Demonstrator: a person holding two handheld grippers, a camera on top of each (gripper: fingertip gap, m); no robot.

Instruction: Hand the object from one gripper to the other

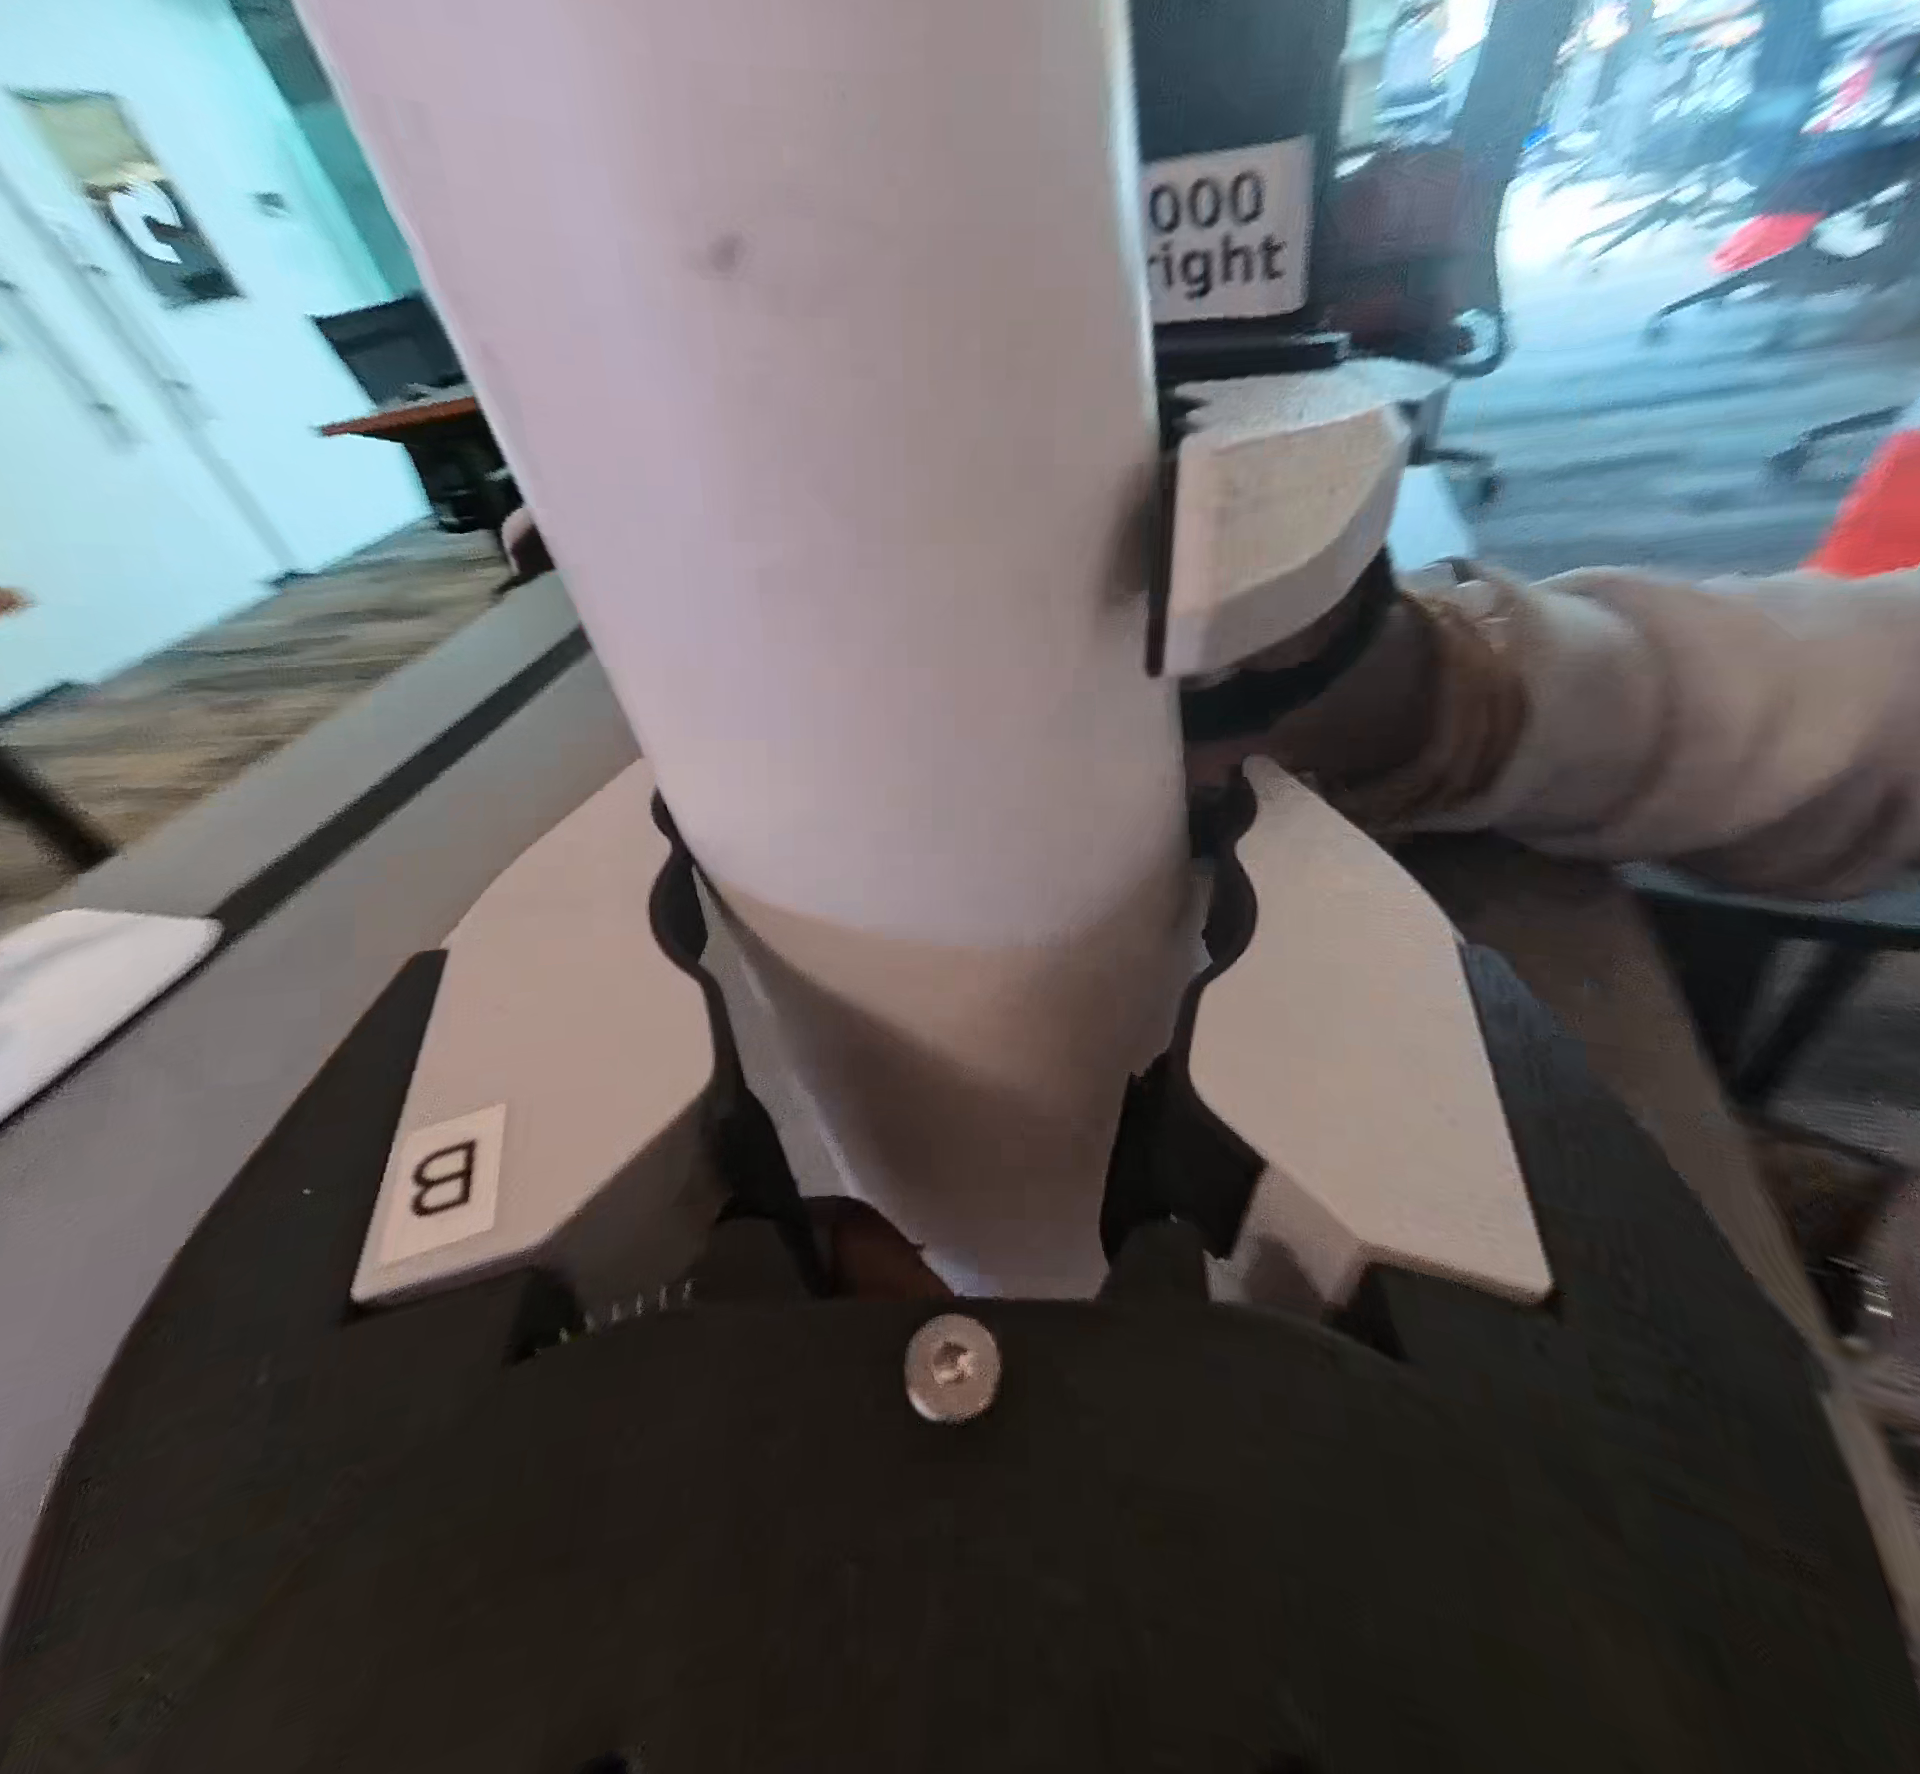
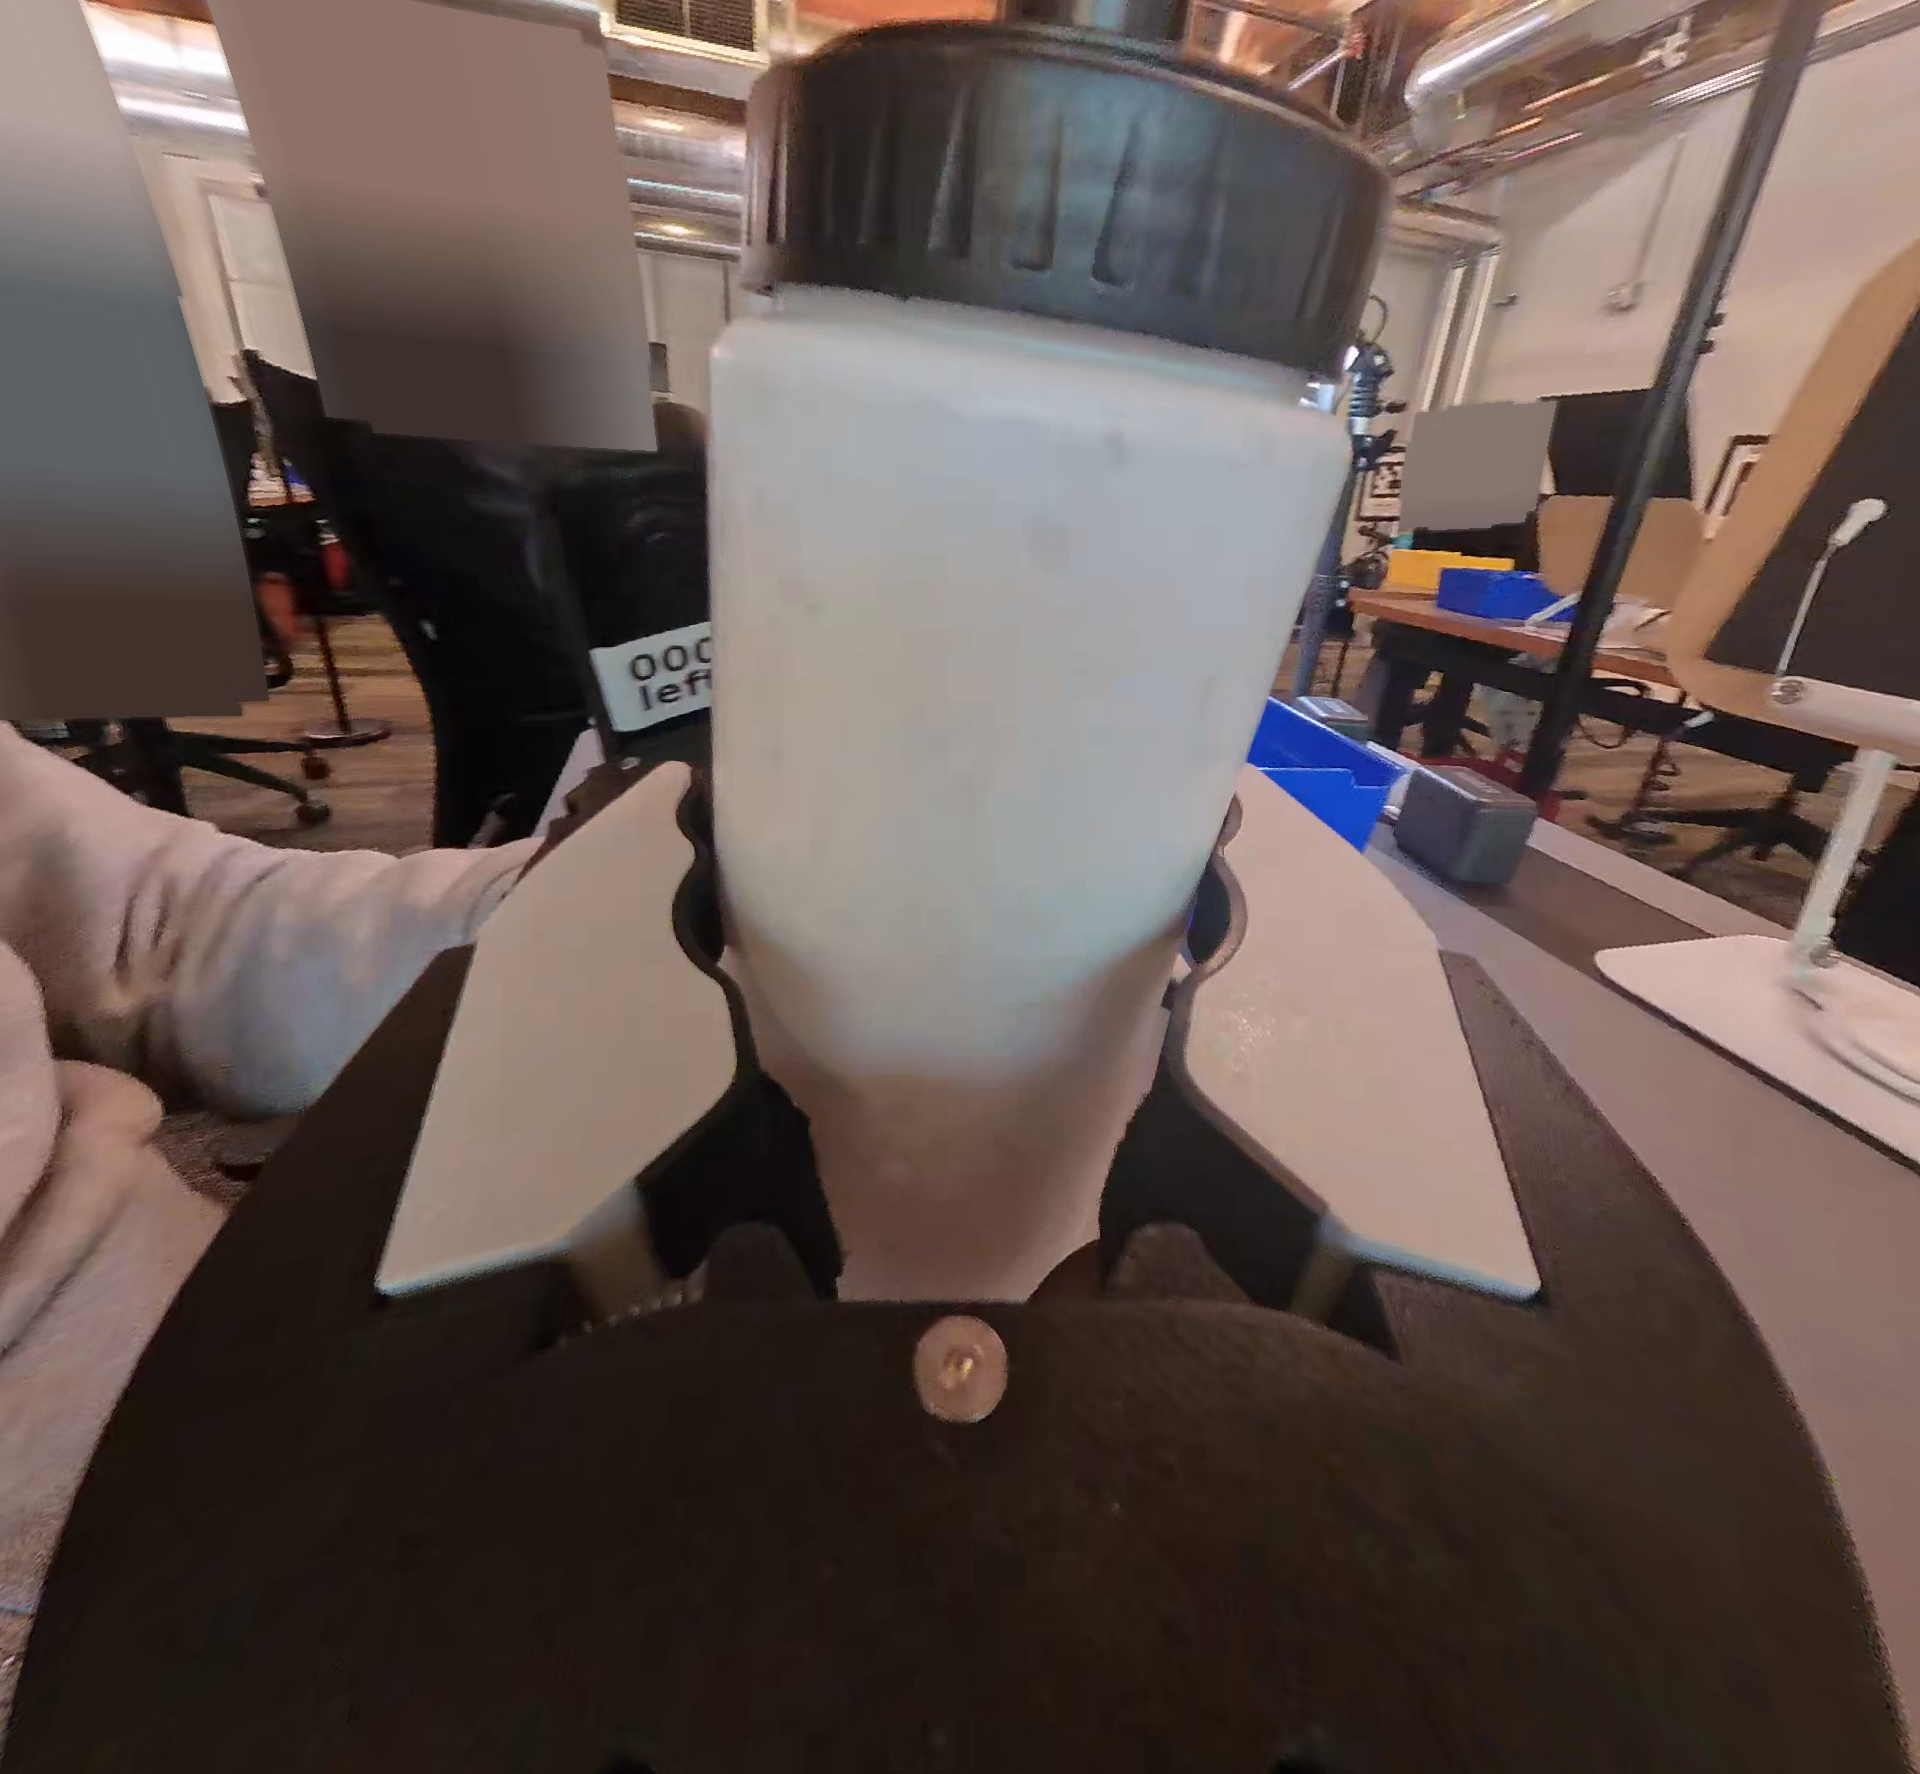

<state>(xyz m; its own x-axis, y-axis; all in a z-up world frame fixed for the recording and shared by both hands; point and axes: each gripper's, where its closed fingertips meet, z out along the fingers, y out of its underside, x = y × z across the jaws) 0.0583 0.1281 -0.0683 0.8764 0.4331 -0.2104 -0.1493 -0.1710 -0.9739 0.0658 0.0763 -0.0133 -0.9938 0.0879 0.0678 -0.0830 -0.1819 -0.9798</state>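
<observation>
A white plastic bottle (image 1: 790, 436) with a black screw cap (image 2: 1060, 186) and a black spout is held up between both grippers. In the left wrist view my left gripper (image 1: 951, 851) is shut on the bottle's body, with both pads against it. One white finger (image 1: 1278, 540) of the right gripper presses on the bottle's right side higher up. In the right wrist view my right gripper (image 2: 961, 851) is shut on the bottle (image 2: 1018, 633) below the cap. The left gripper's black body (image 2: 582, 581) shows behind the bottle at the left.
A grey table (image 2: 1662, 1236) lies below, carrying a white lamp base (image 2: 1766, 986), blue bins (image 2: 1320, 779) and a small grey box (image 2: 1460, 825). The person's light sleeves (image 1: 1662, 716) (image 2: 208, 914) reach in. Office chairs and desks stand behind. My hands' fingertips stand some 6 cm from each other.
</observation>
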